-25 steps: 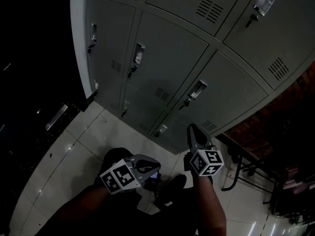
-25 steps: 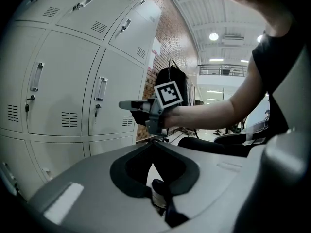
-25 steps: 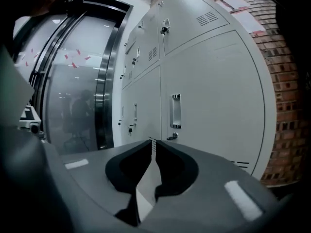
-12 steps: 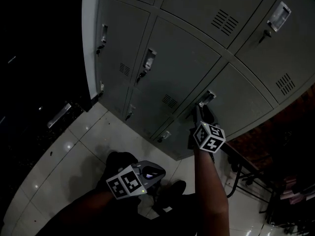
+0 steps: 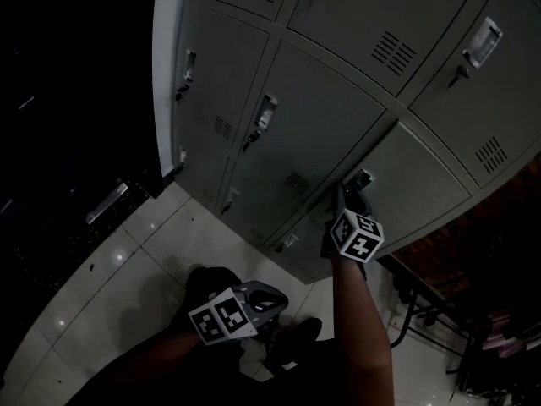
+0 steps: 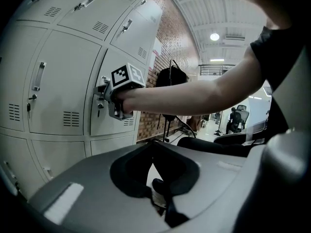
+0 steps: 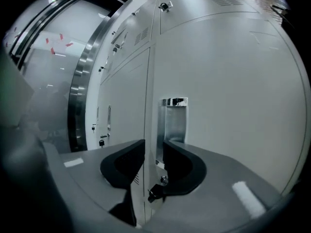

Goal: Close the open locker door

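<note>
- Two grippers are taking unequal parts. We are carrying the left gripper low over the floor tiles, with its jaws pressed together on nothing, well apart from the lockers.
- We are holding the right gripper up at the handle of the locker door. Its jaws are standing narrowly apart and clamping nothing, and the handle's recessed plate and the door's latch edge are showing in the gap between them.
- We are judging this door, which sits right of the middle column, to be thin painted sheet metal. It should be light, stiff, slick on its face and free-swinging on its hinge. Pushing flat on the panel just beside the handle is looking like the best hold, because that spot lies far from the hinge and needs no clamping.
- We are struggling to read how far the door is standing ajar. The head view is dim and the seam is looking almost flush.
- We are seeing the key under the handle only partly, behind the jaws. The hinge side is not showing clearly, and the space to the lockers' right is too dark to make out.
</note>
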Motion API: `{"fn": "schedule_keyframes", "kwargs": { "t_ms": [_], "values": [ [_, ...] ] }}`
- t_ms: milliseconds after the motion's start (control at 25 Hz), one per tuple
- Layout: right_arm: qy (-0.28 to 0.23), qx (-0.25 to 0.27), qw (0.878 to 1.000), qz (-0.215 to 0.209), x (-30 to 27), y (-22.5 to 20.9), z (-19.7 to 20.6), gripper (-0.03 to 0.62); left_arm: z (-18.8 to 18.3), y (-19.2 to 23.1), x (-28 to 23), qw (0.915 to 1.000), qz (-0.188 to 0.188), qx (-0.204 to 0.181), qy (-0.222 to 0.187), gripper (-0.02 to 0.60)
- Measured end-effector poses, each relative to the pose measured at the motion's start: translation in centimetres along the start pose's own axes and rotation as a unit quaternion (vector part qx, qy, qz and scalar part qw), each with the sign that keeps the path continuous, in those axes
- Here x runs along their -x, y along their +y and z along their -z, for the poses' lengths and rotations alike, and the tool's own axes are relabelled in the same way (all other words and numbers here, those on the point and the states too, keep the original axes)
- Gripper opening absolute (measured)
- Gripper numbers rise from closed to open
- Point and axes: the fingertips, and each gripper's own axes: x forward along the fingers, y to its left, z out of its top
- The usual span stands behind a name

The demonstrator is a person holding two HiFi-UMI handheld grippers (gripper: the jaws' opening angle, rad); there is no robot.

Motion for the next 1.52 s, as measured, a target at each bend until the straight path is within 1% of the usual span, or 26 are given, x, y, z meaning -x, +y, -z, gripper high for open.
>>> {"fn": "schedule_keyframes", "kwargs": {
  "t_ms": [160,280,480,560,680,800,960,1080,1200,1280,1400,1520],
  "values": [
    [-0.014,0.011,1.000,-0.023,2.6,1.4,0.4,0.117,0.1,0.1,0.0,1.0000,-0.002,-0.001,0.001,0.012],
    [-0.025,0.017,0.998,-0.048,5.6,2.6,1.0,0.120,0.2,0.0,-0.1,1.0000,-0.001,-0.003,0.003,0.012],
    [-0.037,0.026,0.995,-0.087,11.6,4.2,2.1,0.141,0.4,0.2,0.1,1.0000,-0.002,-0.003,0.003,0.012],
    [-0.040,0.032,0.994,-0.094,13.8,4.3,2.5,0.164,0.5,0.2,0.0,1.0000,-0.002,-0.003,0.004,0.012],
    [-0.043,0.040,0.993,-0.101,16.8,3.9,3.3,0.161,0.5,0.0,0.0,1.0000,-0.001,-0.005,0.005,0.012],
    [-0.051,0.039,0.992,-0.108,19.8,2.8,3.6,0.120,0.5,-0.1,0.0,1.0000,-0.001,-0.004,0.005,0.012],
    [-0.054,0.041,0.989,-0.133,23.6,1.0,4.4,0.124,0.4,-0.1,0.0,1.0000,-0.001,-0.005,0.004,0.012],
    [-0.063,0.039,0.987,-0.145,26.1,-0.5,4.9,0.133,0.4,-0.1,0.0,1.0000,-0.002,-0.007,0.004,0.012],
    [-0.073,0.038,0.986,-0.147,28.1,-2.2,5.3,0.141,0.5,-0.2,-0.1,0.9999,-0.003,-0.010,0.007,0.012],
    [-0.077,0.042,0.986,-0.142,29.1,-3.3,5.5,0.147,0.5,-0.2,-0.2,0.9999,-0.002,-0.011,0.007,0.012],
    [-0.081,0.044,0.989,-0.114,30.3,-5.0,5.8,0.150,0.4,-0.3,-0.2,0.9999,-0.003,-0.011,0.005,0.012],
    [-0.084,0.061,0.991,-0.079,31.1,-5.9,5.5,0.161,0.4,-0.3,-0.3,0.9999,-0.003,-0.012,0.004,0.012]
  ]
}}
